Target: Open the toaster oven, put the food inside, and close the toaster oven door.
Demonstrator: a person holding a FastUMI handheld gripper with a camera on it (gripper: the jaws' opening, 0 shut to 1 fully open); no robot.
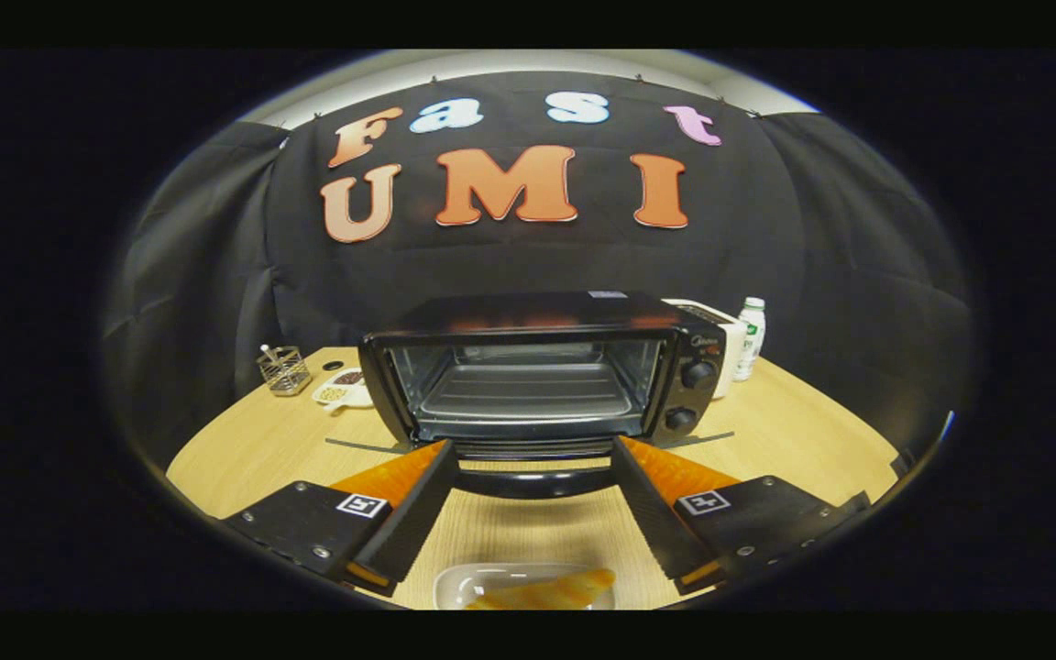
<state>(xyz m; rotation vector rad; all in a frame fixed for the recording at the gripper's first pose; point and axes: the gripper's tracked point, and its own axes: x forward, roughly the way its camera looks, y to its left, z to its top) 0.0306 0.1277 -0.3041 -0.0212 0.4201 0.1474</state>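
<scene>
The black toaster oven (537, 316) stands on the wooden table (244, 449) with its door (533, 447) folded down flat. Its curved handle (533, 483) points toward me, and the wire rack (528, 390) inside is bare. My gripper (531, 449) is open wide, one finger on each side of the door handle and touching nothing. Below and behind the fingertips, close under me, a pale dish (455, 587) holds a golden pastry (551, 591), partly cut off from sight.
Two knobs (697, 374) sit on the oven's right panel. A white bottle (750, 337) and a white box (716, 316) stand behind the oven on the right. To its left are a wire basket (283, 369) and a small snack dish (345, 390).
</scene>
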